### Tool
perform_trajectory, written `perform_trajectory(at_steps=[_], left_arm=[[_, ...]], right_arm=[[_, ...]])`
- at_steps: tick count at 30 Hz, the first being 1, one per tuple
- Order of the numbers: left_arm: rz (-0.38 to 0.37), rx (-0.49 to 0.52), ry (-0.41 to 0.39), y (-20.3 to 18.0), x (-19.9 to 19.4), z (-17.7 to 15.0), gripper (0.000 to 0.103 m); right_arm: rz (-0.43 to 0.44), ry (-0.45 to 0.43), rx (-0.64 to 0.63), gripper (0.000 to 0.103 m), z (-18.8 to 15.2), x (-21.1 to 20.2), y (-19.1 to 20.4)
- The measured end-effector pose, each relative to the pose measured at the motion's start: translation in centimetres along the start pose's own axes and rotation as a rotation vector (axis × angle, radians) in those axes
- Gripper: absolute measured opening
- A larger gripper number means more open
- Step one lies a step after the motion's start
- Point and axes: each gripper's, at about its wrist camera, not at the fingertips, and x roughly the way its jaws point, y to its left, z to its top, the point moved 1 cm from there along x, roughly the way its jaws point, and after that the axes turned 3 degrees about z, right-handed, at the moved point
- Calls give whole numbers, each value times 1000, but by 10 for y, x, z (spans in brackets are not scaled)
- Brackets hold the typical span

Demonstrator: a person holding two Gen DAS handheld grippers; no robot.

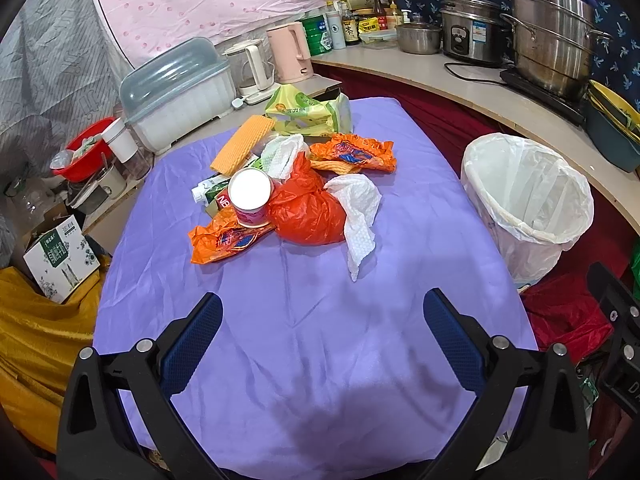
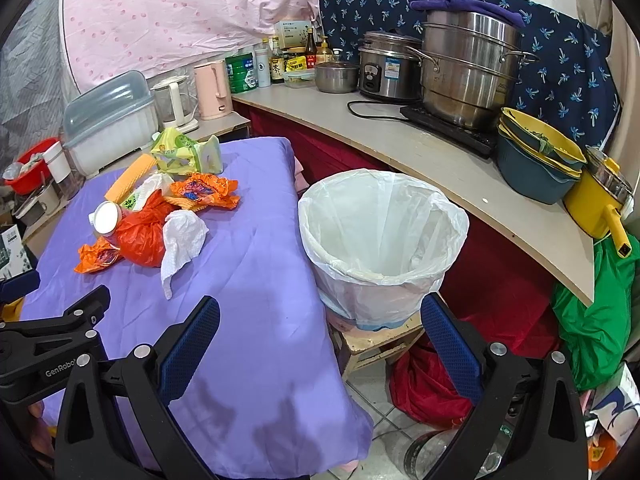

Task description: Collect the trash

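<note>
Nearest the left wrist camera, the left gripper (image 1: 322,314) holds its two blue, dimple-textured fingers (image 1: 196,340) wide apart over bare, creased purple cloth (image 1: 320,360) covering the table, with nothing between them. The trash heap lies well ahead of those fingertips, toward the far half of the cloth. The right gripper (image 2: 320,316) is likewise spread and empty, its left finger over the cloth's edge and its right finger (image 2: 450,344) over the floor side, with the bin just beyond.

In the heap, the closest piece is a crumpled white embossed paper towel (image 1: 358,216), touching a knotted, glossy orange-red plastic bag (image 1: 308,208). Beside the bag a round pink cup with a white foil lid (image 1: 250,198) sits on a flattened orange crinkled snack wrapper (image 1: 224,240). Behind are a second orange wrapper (image 1: 354,154), another white tissue (image 1: 280,154), a green-and-white carton (image 1: 210,192), a ridged orange-yellow sponge slab (image 1: 242,142), and a pale green soft plastic pack (image 1: 310,114).

To the right of the table stands a round bin lined with a thin white plastic bag (image 2: 380,240), on a wooden stool (image 2: 376,340).
</note>
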Motion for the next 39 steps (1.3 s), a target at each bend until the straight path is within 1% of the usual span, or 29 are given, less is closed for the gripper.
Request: perform_trajectory(at_steps=[24, 28, 39], left_arm=[[-1, 2, -14, -8, -7, 1, 96], [0, 2, -16, -10, -8, 2, 96], [-2, 0, -18, -8, -9, 2, 96]], right_arm=[[4, -3, 1, 96, -1, -2, -2], [8, -2, -2, 96, 4, -3, -6], [11, -5, -3, 96, 4, -3, -7]])
